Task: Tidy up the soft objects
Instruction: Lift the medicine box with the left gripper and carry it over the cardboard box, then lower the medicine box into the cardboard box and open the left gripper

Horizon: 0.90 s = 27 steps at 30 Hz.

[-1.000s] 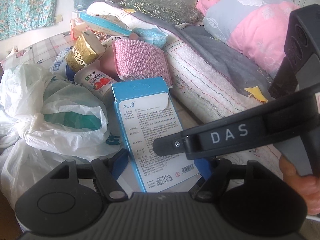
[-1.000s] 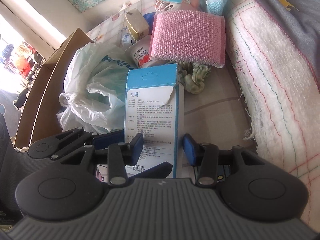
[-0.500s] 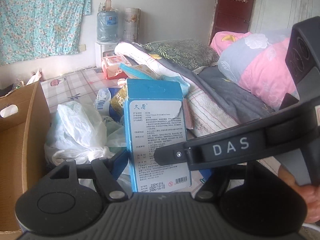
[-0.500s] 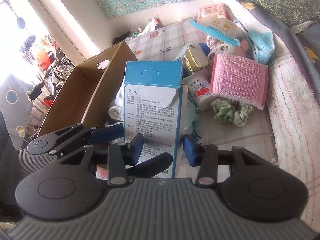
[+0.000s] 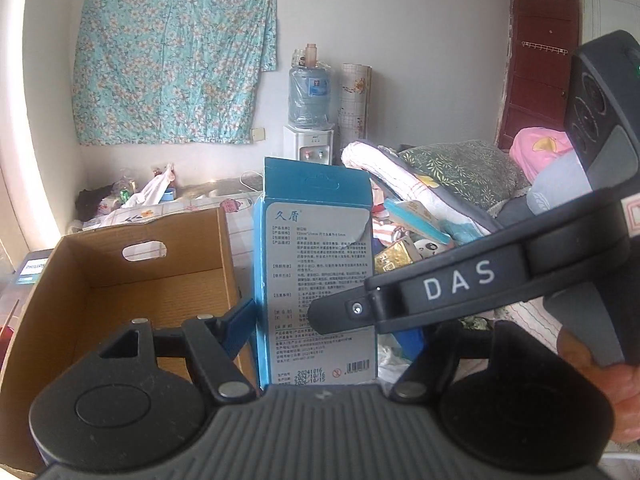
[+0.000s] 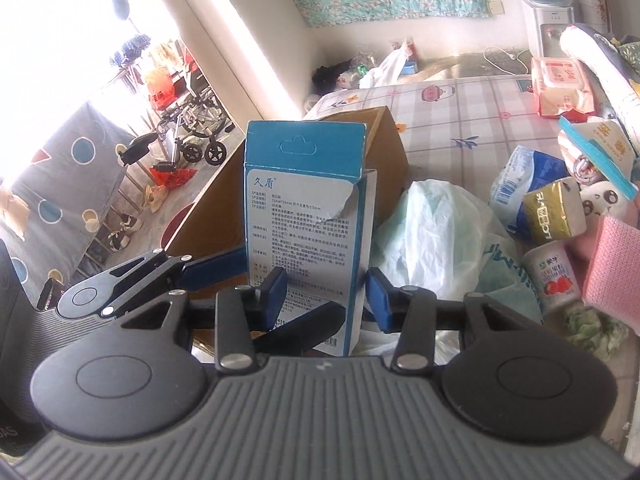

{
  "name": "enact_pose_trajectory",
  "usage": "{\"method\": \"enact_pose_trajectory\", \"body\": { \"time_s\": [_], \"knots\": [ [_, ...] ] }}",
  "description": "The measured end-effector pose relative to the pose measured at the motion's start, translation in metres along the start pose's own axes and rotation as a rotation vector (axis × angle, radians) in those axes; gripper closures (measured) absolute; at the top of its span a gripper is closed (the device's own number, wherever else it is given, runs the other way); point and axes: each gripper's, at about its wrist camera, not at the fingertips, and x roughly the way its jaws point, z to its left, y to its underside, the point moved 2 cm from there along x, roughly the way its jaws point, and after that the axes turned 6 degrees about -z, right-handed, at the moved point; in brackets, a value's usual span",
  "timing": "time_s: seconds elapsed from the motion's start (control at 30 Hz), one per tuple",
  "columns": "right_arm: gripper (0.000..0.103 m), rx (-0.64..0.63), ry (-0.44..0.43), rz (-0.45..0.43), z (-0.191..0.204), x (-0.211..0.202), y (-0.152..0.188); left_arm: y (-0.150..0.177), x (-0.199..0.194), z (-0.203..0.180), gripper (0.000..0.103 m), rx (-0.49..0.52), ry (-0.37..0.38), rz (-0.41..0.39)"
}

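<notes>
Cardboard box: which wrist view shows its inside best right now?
The left wrist view: the cardboard box shows its open interior, floor and handle cutout. The right wrist view shows only an outer corner and rim, mostly behind the blue carton.

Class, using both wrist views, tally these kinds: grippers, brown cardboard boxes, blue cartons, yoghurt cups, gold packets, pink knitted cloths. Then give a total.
Grippers: 2, the left gripper and the right gripper
Brown cardboard box: 1
Blue carton: 1
Yoghurt cup: 1
Gold packet: 1
Pink knitted cloth: 1
Total: 7
</notes>
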Motion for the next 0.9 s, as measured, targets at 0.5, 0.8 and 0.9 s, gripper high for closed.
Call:
{"method": "enact_pose_trajectory", "body": {
  "time_s": [0.5, 0.8, 0.9],
  "knots": [
    [0.059, 0.016, -0.115, 0.135, 0.047, 0.123, -0.073, -0.039, 0.041, 0.115, 0.03, -0.061, -0.125, 0.097],
    [0.058, 0.033, 0.013, 0.122, 0.006, 0.196, -0.083, -0.02, 0.127, 0.166, 0.031, -0.132, -0.051, 0.306],
    [0.06, 0.077, -0.011, 0.11, -0.015, 0.195, -0.079, 0.001, 0.146, 0.174, 0.031, -0.131, -0.067, 0.393]
  ]
}}
